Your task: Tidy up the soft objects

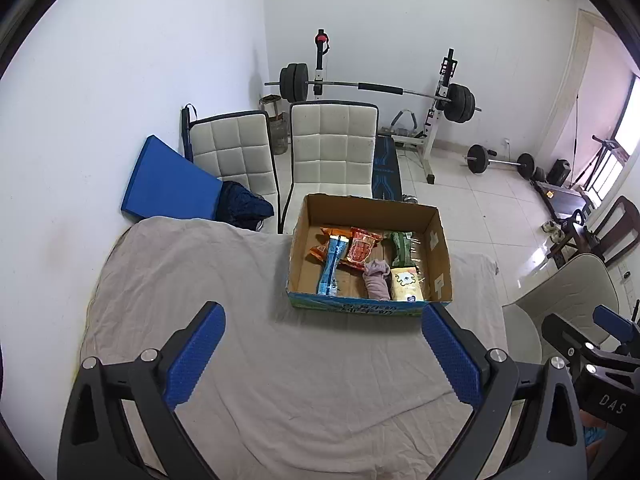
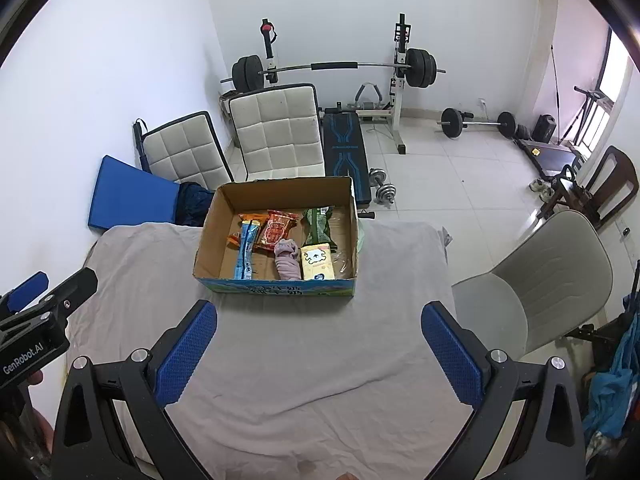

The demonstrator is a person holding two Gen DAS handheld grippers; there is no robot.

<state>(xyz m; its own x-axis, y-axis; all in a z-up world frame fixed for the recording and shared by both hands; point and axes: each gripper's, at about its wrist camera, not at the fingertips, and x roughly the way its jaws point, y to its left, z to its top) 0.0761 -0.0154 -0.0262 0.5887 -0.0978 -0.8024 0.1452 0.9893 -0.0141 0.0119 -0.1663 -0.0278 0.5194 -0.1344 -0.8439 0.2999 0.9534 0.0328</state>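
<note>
An open cardboard box [image 1: 434, 268] [image 2: 212, 232] stands at the far side of the cloth-covered table [image 1: 240, 300] [image 2: 320, 340]. Inside lie a blue packet [image 1: 331, 268] [image 2: 245, 252], a red snack bag [image 1: 361, 249] [image 2: 277, 232], a green packet [image 1: 400, 248] [image 2: 318, 228], a pink rolled cloth [image 1: 377, 282] [image 2: 289, 262] and a yellow tissue pack [image 1: 406, 286] [image 2: 317, 264]. My left gripper [image 1: 322, 320] is open and empty, held above the table before the box. My right gripper [image 2: 318, 316] is open and empty too.
Two white padded chairs [image 1: 332, 148] [image 2: 280, 132] stand behind the table, with a blue mat [image 1: 164, 184] at the left. A beige chair [image 2: 552, 280] is at the right. A barbell rack [image 1: 380, 88] and weights stand on the tiled floor behind.
</note>
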